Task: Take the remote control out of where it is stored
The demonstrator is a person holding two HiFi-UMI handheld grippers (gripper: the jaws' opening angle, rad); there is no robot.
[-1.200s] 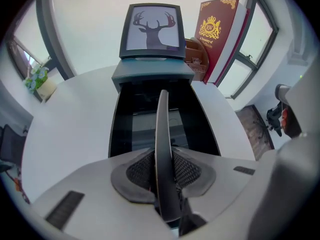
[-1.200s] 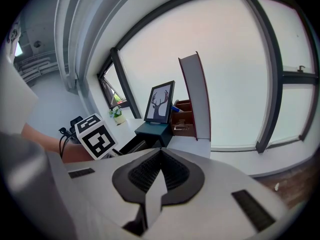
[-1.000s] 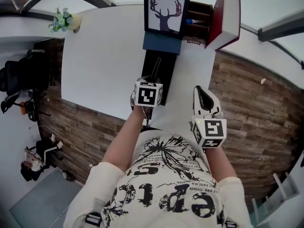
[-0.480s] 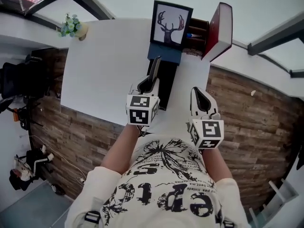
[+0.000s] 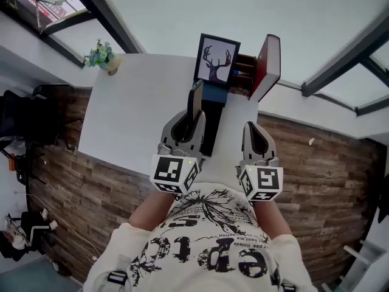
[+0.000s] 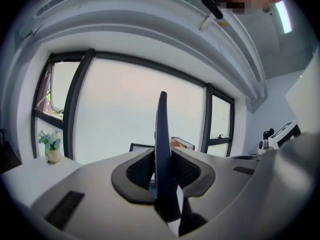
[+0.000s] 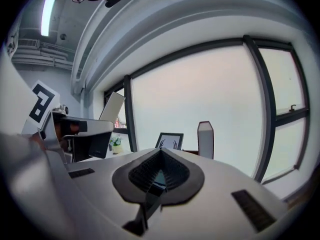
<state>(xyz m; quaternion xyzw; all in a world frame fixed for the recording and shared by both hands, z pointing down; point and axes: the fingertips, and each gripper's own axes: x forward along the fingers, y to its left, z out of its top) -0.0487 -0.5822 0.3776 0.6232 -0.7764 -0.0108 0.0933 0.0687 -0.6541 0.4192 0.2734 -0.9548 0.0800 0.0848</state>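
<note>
Remote control (image 5: pixel 196 96), in left gripper (image 5: pixel 193 115), now higher above black tray (image 5: pixel 215 125).

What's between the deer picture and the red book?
A dark brown rack with something small and blue in it stands between the picture and the book; the head view shows it.

Remote control (image 5: pixel 196 96) — slim, dark, seen edge-on. Stands upright, clamped in left gripper (image 5: pixel 193 119) — above table (image 5: pixel 134 102), nearer its far edge.
</note>
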